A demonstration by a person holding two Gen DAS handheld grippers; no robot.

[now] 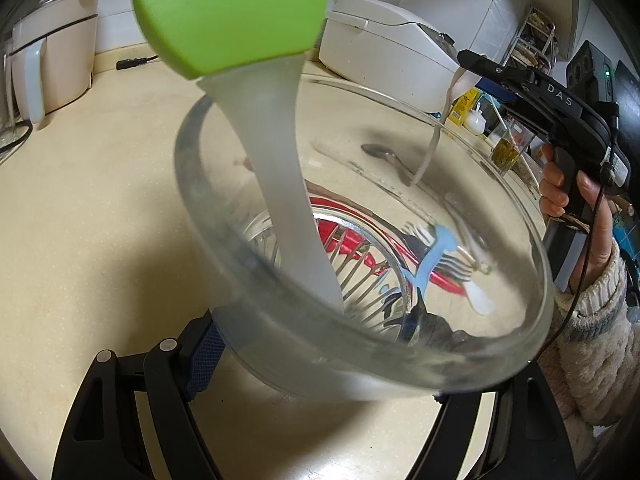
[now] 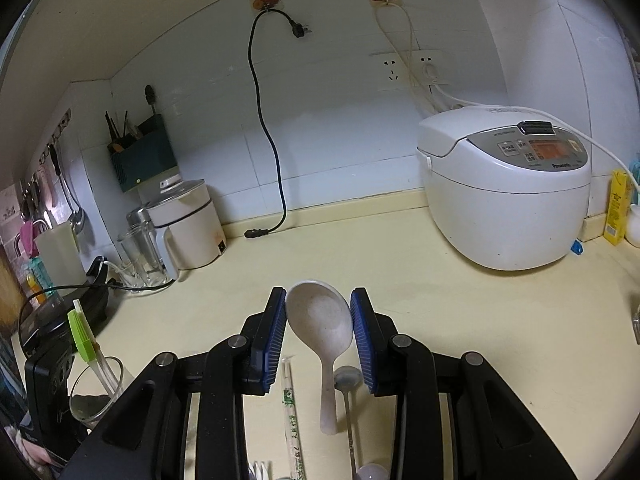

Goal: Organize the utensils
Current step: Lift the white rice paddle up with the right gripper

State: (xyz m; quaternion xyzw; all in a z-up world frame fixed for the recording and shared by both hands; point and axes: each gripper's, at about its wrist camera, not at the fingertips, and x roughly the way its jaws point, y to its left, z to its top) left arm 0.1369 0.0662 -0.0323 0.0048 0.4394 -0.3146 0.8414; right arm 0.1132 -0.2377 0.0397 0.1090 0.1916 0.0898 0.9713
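Note:
My left gripper point(image 1: 320, 380) is shut on a clear glass cup point(image 1: 500, 216), its blue pads pressed to the cup's sides. A green-handled silicone brush point(image 1: 232, 12) stands in the cup, leaning out over the rim. My right gripper point(image 2: 319, 312) is shut on the bowl of a white rice paddle point(image 2: 320, 320), whose handle hangs down toward the counter. In the left wrist view that paddle point(image 1: 436, 136) hangs edge-on from the right gripper point(image 1: 466, 64) beyond the cup. A metal spoon point(image 2: 348, 380) and wrapped chopsticks point(image 2: 292, 412) lie on the counter below. Forks and red and blue utensils show blurred through the glass.
A white rice cooker point(image 2: 504, 188) stands at the back right with a yellow carton point(image 2: 616, 208) beside it. A white electric pot point(image 2: 188, 224), a glass jug point(image 2: 140, 252) and a loose black cord point(image 2: 256, 234) sit at the back left. A person's sleeved hand point(image 1: 592, 248) holds the right gripper.

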